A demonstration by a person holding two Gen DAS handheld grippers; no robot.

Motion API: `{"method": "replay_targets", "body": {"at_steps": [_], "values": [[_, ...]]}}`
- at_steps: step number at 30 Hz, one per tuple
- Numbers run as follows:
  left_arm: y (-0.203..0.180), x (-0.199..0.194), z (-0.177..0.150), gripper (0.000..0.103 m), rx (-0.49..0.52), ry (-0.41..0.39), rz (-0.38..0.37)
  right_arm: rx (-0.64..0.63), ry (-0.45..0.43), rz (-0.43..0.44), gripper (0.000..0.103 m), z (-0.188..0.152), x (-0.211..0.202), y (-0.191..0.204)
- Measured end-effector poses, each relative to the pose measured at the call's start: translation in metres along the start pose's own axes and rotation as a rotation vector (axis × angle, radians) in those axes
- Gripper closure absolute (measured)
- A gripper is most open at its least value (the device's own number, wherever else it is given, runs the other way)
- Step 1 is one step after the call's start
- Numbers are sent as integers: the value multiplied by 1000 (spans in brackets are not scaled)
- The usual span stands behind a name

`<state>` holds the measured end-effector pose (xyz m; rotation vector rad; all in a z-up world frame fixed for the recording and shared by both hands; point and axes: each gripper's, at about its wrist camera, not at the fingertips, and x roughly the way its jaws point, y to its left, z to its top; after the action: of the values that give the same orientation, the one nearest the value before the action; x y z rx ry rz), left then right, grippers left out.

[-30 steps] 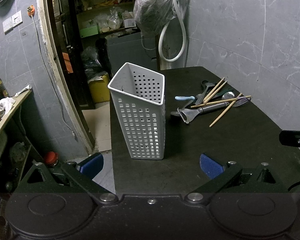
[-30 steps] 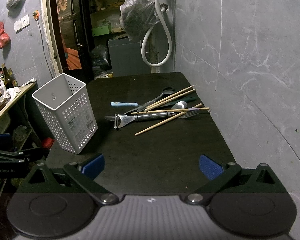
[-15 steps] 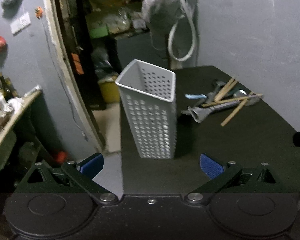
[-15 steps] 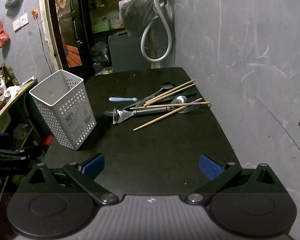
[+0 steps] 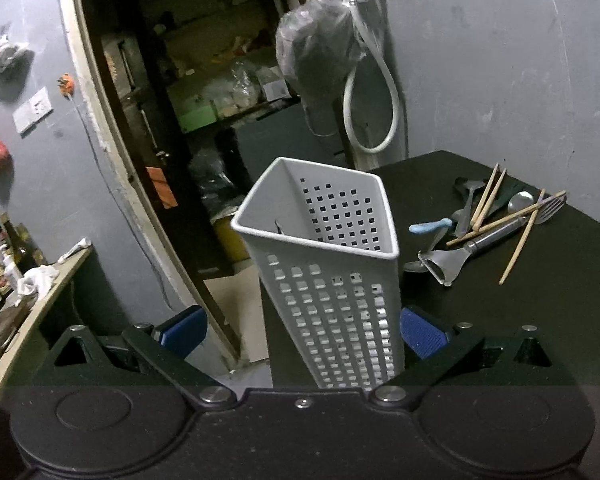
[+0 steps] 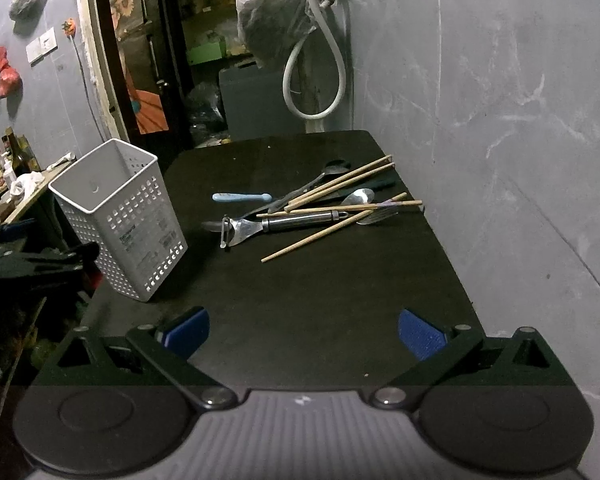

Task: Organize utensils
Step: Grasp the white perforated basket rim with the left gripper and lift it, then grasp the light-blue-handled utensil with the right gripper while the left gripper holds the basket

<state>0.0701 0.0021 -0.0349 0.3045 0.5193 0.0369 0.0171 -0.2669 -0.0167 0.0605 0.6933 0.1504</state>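
Note:
A white perforated utensil basket [image 5: 332, 280] stands upright near the left edge of the black table [image 5: 540, 320]. Its lower part is between the blue pads [image 5: 422, 338] of my open left gripper [image 5: 302, 334], and I see no grip on it. To its right lies a pile of utensils [image 5: 488, 232]: a steel peeler [image 5: 444, 264], wooden chopsticks, spoons, a fork and a blue-handled tool [image 5: 430, 226]. In the right wrist view the basket [image 6: 120, 216] is at the left and the pile [image 6: 320, 208] is mid-table. My right gripper [image 6: 302, 332] hangs open and empty over the near table.
A grey wall [image 6: 500, 160] runs along the table's right side. A white hose [image 6: 316, 80] and a dark bag [image 6: 276, 20] hang behind the table's far end. An open doorway [image 5: 204, 120] and a counter with bottles [image 5: 20, 272] lie to the left, past the table edge.
My left gripper has moved forward to the basket, which now stands between its open fingers. The right gripper's view has barely shifted. The utensils lie as before.

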Motion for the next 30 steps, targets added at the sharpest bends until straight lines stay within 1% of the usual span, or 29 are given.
{"method": "replay_targets", "body": {"at_steps": [2, 5, 7, 9, 12, 15, 17, 19, 20, 23, 27, 30], "values": [[0, 8, 2, 1, 18, -14, -27, 15, 9, -20, 0, 0, 2, 1], [-5, 18, 5, 1, 50, -50, -103, 44, 19, -65, 0, 1, 6, 4], [-9, 26, 6, 1, 74, -58, -115, 61, 20, -106, 0, 3, 6, 7], [-9, 34, 9, 1, 56, -73, -108, 71, 22, -140, 0, 4, 5, 12], [-7, 49, 11, 1, 22, -38, -106, 94, 30, -187, 0, 3, 6, 20], [-3, 60, 11, 1, 18, -14, -160, 109, 38, -219, 0, 1, 9, 30], [-1, 62, 9, 2, 21, -13, -181, 98, 47, -224, 0, 0, 10, 40], [5, 64, 8, 12, 8, -15, -214, 83, 40, -230, 0, -1, 9, 50], [7, 63, 7, 22, 6, -22, -235, 73, 34, -231, 0, -1, 9, 54], [12, 64, 6, 23, 17, -28, -262, 53, 36, -229, 0, 0, 10, 63], [13, 64, 4, 23, -4, -29, -247, 27, 47, -218, 0, 4, 15, 68], [12, 61, 5, 24, -1, -29, -257, 20, 48, -197, 0, 8, 25, 63]]}}
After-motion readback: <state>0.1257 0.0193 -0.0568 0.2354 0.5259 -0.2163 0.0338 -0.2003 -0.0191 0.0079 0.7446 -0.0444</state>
